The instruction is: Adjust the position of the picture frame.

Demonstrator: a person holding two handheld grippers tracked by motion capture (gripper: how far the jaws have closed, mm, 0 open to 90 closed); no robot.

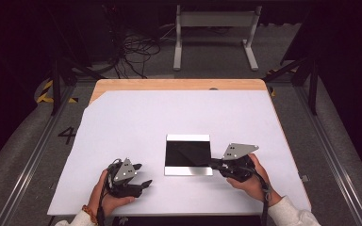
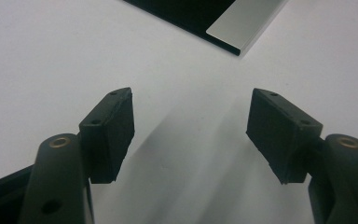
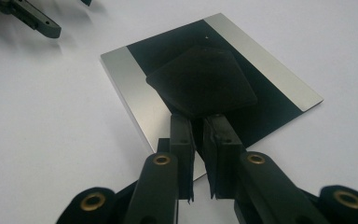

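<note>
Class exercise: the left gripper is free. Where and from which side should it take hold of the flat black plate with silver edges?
Probably the plate's near left corner, reached from the left, jaws level across its thin edge. It lies flat on the sheet, so only edges offer purchase; the right gripper already holds a black cloth over its right side, while the left gripper stands open nearby.

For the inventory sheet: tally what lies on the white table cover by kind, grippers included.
Black-and-silver plate: 1
Black cloth pad, on the plate, pinched by the right gripper: 1
Grippers, the right one and the left gripper: 2
Total: 4
</note>
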